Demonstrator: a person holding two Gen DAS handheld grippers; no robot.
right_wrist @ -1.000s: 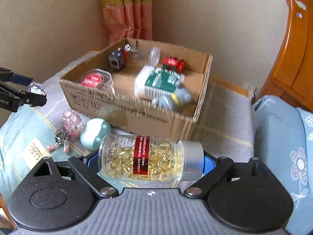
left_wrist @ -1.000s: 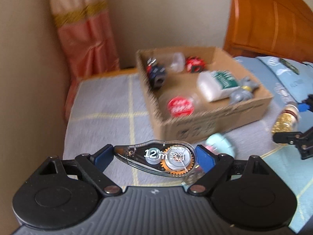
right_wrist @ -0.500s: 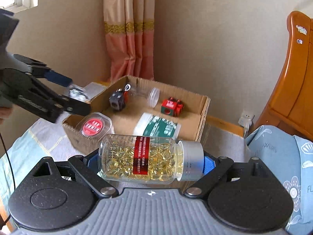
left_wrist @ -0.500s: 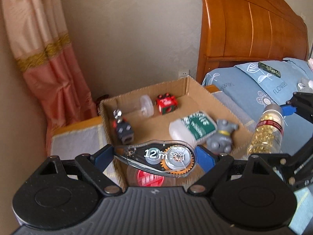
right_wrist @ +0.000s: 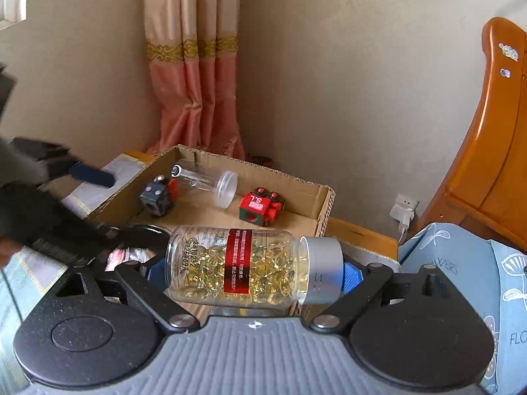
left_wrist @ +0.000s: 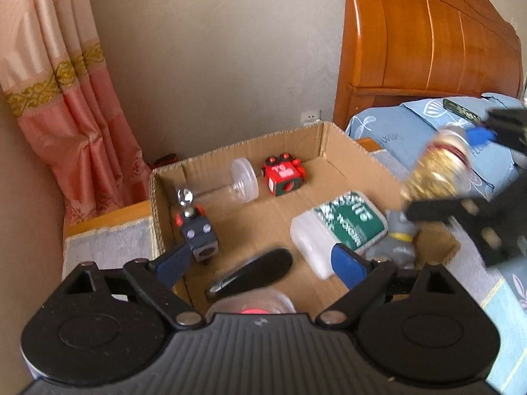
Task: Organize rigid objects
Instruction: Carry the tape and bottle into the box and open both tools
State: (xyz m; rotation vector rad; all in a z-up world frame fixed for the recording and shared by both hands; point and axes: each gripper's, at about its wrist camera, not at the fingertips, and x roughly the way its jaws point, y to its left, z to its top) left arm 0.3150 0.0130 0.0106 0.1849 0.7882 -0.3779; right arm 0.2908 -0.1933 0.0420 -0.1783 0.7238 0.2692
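My left gripper hangs over the near end of a cardboard box. Its jaws are opening and the blue pads touch nothing. A correction tape dispenser, dark and blurred, is loose below them inside the box. My right gripper is shut on a clear bottle of yellow capsules with a silver cap, held sideways at the box's right edge. In the left wrist view this bottle shows blurred at the right.
The box holds a red toy block, a clear jar on its side, a dark cube toy, a white green-labelled bottle, a grey figurine and a red-lidded tub. A wooden headboard, blue pillow and curtain surround it.
My left gripper moved forward over the box and let go of the tape dispenser, which dropped in. My right gripper rose and came up beside the box with the bottle.
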